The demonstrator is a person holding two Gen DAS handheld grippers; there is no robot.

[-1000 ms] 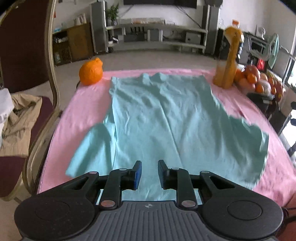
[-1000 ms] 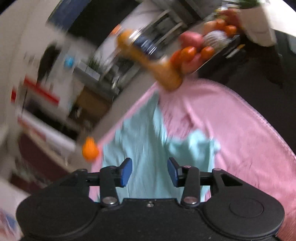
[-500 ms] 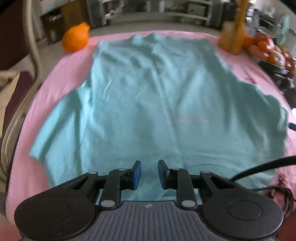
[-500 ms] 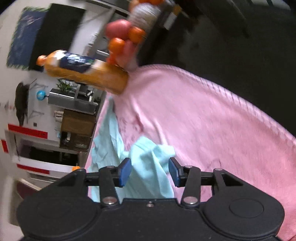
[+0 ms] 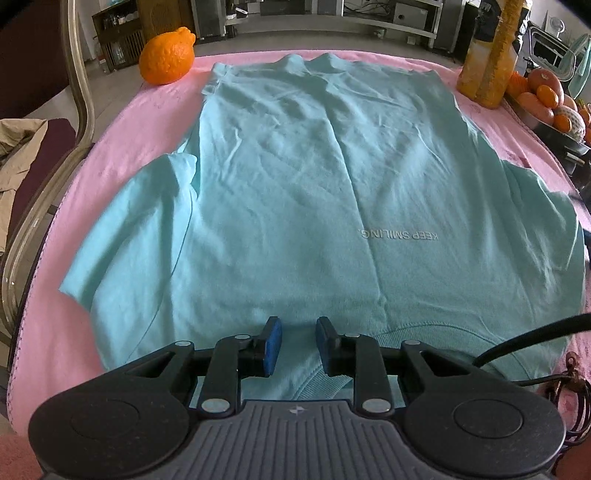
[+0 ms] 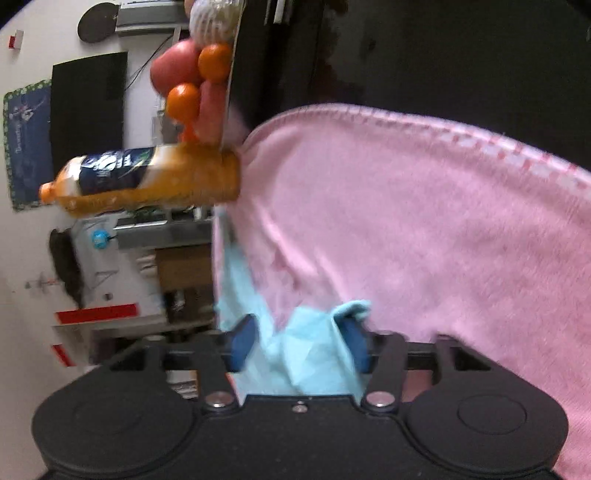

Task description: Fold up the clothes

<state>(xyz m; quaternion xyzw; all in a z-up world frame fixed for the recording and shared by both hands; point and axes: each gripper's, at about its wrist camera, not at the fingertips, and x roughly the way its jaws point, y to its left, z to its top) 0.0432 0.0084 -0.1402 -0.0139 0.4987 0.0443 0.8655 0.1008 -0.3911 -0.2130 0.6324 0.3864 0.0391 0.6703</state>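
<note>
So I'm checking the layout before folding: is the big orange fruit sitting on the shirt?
No, the orange fruit rests on the pink blanket, beside the teal shirt.

floor [image 5: 373, 42]: pale grey, daylit | far wall: long grey shelf unit [image 5: 388, 16] | left: wooden cabinet [image 5: 122, 26], chair [image 5: 79, 88] with curved pale frame, dark red seat, beige cloth [image 5: 16, 147] heaped on it | white wall [image 6: 33, 110]: dark screen [image 6: 86, 101], blue poster [image 6: 27, 144]
</note>
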